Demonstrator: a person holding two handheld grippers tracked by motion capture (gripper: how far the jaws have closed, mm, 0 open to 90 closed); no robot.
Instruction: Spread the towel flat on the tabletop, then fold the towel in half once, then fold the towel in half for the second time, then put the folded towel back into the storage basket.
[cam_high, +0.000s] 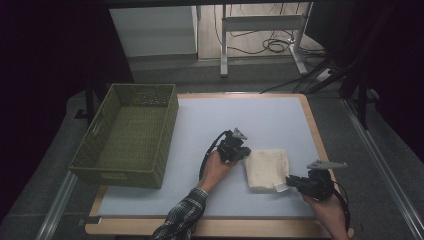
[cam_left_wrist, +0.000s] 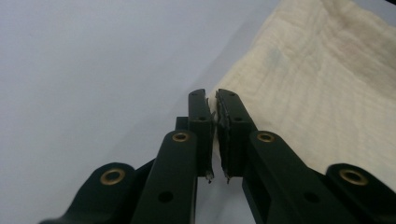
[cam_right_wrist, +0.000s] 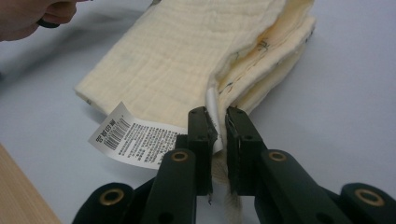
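Now folded cream waffle-weave cloth (cam_high: 267, 168) pinched by both hand-held grippers.

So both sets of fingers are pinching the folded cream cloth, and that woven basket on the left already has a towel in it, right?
Not quite. The woven basket is empty, as the high view shows. The rest holds: the left gripper and right gripper have their fingers closed on edges of the folded cream cloth, which lies on the table beside the basket.

Left gripper (cam_left_wrist: 214, 100), fingers (cam_left_wrist: 198, 114) nipped on cream cloth (cam_left_wrist: 308, 84) edge, pale tabletop (cam_left_wrist: 93, 70)
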